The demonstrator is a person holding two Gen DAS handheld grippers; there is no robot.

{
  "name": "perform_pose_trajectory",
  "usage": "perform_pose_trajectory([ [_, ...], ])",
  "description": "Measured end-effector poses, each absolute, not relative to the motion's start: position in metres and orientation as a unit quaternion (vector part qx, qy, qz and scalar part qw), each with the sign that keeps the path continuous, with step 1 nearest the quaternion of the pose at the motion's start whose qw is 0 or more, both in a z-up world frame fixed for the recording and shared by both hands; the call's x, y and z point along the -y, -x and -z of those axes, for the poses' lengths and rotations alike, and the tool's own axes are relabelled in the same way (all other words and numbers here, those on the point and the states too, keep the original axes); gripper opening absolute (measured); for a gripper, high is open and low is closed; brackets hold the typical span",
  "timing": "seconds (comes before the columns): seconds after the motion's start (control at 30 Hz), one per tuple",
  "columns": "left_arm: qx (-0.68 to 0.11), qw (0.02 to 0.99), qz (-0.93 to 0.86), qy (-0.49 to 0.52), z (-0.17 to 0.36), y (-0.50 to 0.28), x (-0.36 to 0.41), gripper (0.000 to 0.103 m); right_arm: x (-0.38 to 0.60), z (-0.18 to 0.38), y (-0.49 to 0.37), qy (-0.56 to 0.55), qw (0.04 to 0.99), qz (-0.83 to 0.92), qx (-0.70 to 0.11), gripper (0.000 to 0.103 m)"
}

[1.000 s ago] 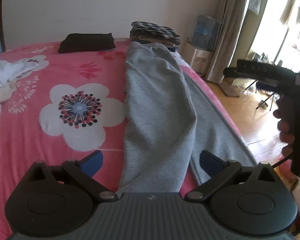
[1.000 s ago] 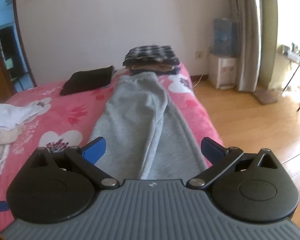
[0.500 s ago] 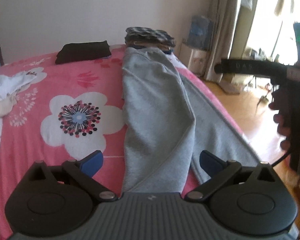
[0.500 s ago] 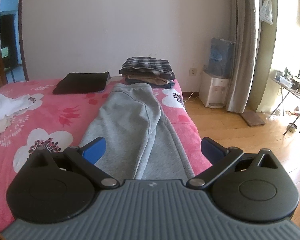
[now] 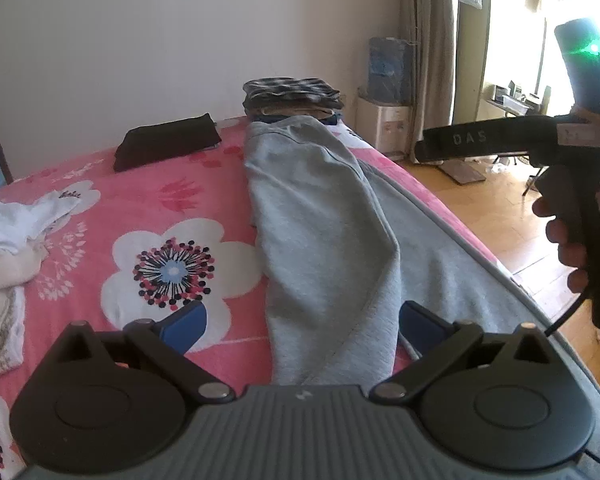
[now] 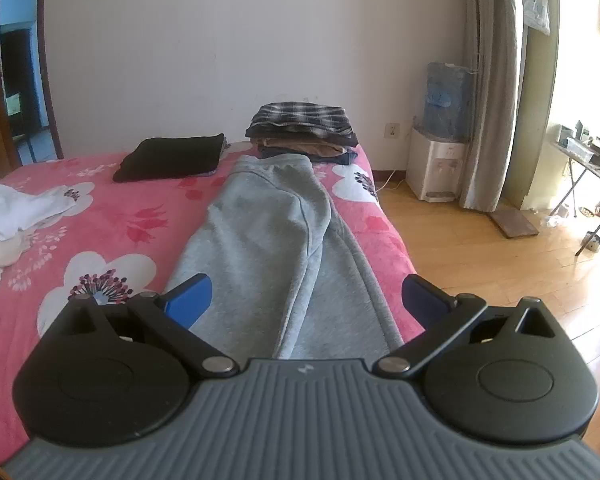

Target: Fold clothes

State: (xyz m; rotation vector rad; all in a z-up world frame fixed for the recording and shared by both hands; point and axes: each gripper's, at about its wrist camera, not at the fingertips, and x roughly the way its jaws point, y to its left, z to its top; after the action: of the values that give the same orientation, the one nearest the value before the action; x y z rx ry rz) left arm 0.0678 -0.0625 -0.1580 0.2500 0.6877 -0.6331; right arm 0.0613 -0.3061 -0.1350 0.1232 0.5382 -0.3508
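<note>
- The grey sweatpants (image 5: 320, 216) lie lengthwise along the right edge of the bed (image 5: 100, 208), one leg folded over the other, waistband up against the far edge, where it touches the stack of folded clothes (image 6: 302, 128).
- The left tool (image 5: 300, 322) hangs just above the near end of the legs with its blue pads spread wide and nothing between them.
- The right tool (image 6: 306, 300) is likewise wide and empty, over the same near end and a little nearer the bed's right edge; in the left view the hand (image 5: 568, 240) gripping its handle shows out past that edge.
- The step in hand looks to be taking the cuff ends to fold the pants in half towards the waistband.
- To do it well, I'd bring each tool down on an outer corner of the leg ends and pinch both layers together, so that the lower leg isn't left behind.
- Lift both sides evenly and carry them straight up the bed, stopping short of the stack so it isn't knocked.
- The lower leg's outer seam runs close to the right edge of the bed, so a skewed pull could drag it off.
- The black folded garment (image 6: 172, 158) and the white clothes (image 5: 16, 224) at the left edge lie well apart.
</note>
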Motion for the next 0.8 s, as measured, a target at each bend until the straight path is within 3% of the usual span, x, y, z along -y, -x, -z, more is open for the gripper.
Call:
perform_pose_trajectory([
  [0.3,-0.379,0.866,0.322,-0.052,0.166,-0.081,0.052,0.103,0.31,0.137,-0.06,-0.09,0.95,0.141,-0.266,0.102],
  [0.8,-0.375,0.863,0.331,-0.066,0.172,-0.078,0.054,0.103,0.318,0.144,-0.058,-0.148,0.944,0.109,-0.272,0.102],
])
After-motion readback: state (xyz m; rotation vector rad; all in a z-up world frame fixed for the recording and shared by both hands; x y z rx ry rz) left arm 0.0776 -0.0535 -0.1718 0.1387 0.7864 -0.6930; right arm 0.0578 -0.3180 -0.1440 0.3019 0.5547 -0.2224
